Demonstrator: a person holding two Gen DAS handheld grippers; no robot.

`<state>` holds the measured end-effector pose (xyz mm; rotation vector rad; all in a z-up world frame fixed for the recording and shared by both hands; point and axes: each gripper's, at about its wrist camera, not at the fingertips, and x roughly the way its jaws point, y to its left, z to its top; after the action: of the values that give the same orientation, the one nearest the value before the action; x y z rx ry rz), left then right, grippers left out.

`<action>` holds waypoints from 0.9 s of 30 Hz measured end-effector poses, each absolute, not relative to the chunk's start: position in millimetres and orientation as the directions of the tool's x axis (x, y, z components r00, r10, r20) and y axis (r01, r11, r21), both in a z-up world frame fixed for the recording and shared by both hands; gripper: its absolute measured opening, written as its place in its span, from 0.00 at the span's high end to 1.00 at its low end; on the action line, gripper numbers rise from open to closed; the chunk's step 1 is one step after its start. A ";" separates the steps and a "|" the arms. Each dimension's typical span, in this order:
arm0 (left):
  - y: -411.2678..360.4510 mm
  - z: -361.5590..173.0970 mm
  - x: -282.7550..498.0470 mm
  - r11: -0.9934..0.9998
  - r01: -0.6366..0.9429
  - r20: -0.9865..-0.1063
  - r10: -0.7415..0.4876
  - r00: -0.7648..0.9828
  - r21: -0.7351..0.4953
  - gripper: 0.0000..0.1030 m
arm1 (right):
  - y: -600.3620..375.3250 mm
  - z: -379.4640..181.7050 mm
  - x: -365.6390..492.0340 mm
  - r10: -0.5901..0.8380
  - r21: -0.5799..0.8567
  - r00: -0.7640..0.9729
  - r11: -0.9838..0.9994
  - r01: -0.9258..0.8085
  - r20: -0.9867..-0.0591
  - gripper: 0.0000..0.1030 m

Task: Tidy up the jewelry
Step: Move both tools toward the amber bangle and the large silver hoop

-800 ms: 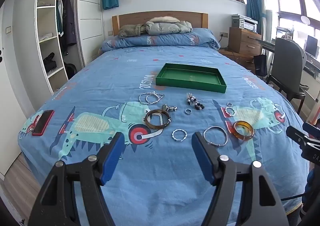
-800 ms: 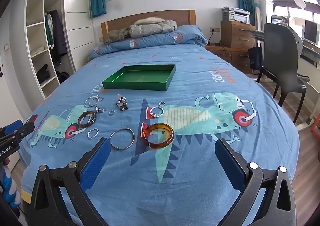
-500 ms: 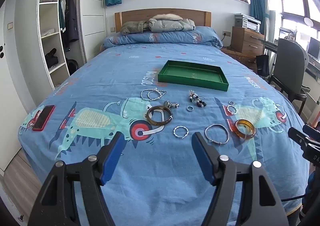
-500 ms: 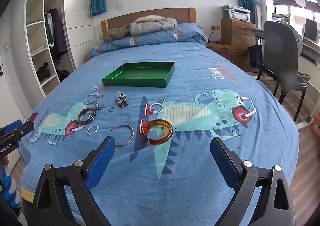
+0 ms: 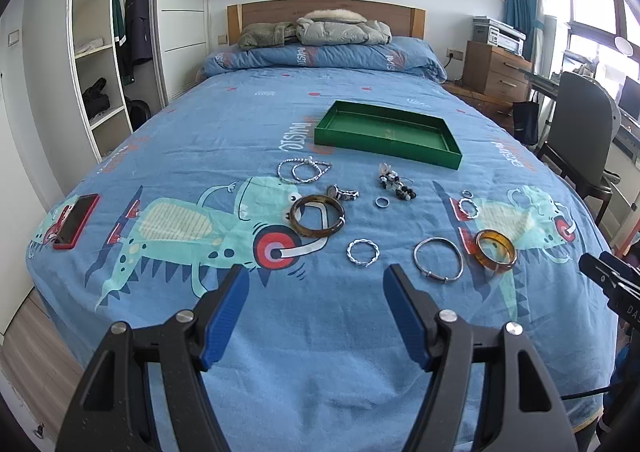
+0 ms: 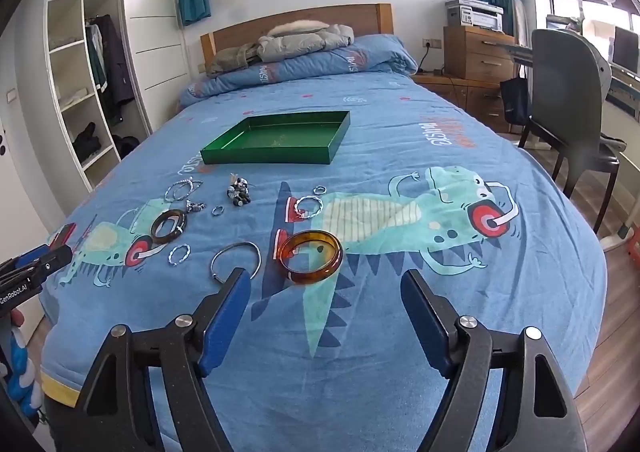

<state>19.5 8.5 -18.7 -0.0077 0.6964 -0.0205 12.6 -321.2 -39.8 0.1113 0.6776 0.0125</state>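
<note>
On the blue dinosaur-print bedspread (image 5: 320, 332) the jewelry lies scattered in a loose band across the middle of the bed, all of it outside the green tray (image 5: 386, 138), which sits farther toward the headboard. Nearest the tray are a silver chain bracelet (image 5: 304, 170) and a cluster of black and white beads (image 5: 396, 182). Below them lie a small watch-like piece (image 5: 342, 193), a small ring (image 5: 382, 203), and a dark brown bangle (image 5: 317, 216). Closer to the foot of the bed are a twisted silver ring (image 5: 363, 252), a thin silver bangle (image 5: 438, 265) and, just beside it, an amber bangle (image 5: 495, 251). Two more small silver rings (image 5: 468, 206) rest beyond the amber one.

Over the near edge of the bed the left gripper (image 5: 316, 316) hovers, its blue-padded fingers (image 5: 224, 316) spread wide with nothing between them, roughly in line with the twisted silver ring. In its own camera the right gripper (image 6: 326, 322) is likewise wide and holds nothing; the amber bangle (image 6: 311, 256) lies just ahead of the gap between its fingers (image 6: 224, 320), and the thin silver bangle (image 6: 236, 258) sits by the left finger's tip. Neither gripper touches any piece.

A red phone (image 5: 76, 220) lies near the left edge of the bedspread, well apart from the jewelry.
</note>
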 end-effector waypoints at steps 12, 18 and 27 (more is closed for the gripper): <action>11.1 -28.5 40.1 1.000 0.003 -0.660 -0.006 0.751 -0.005 0.34 | -328.3 -48.6 28.7 0.039 0.103 0.764 0.994 0.036 -0.644 0.35; 11.1 -31.8 47.8 1.000 0.007 -0.666 -0.007 0.746 -0.003 0.34 | -328.1 -51.2 36.9 0.048 0.105 0.760 0.994 0.027 -0.648 0.41; 6.4 -39.3 62.4 1.000 0.021 -0.692 -0.021 0.721 -0.009 0.35 | -332.2 -53.6 50.8 0.072 0.125 0.750 0.992 0.015 -0.657 0.51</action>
<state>62.4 6.4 -39.3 -0.0002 0.7649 -0.0230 50.8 -332.2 -53.6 0.1256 0.7221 0.0310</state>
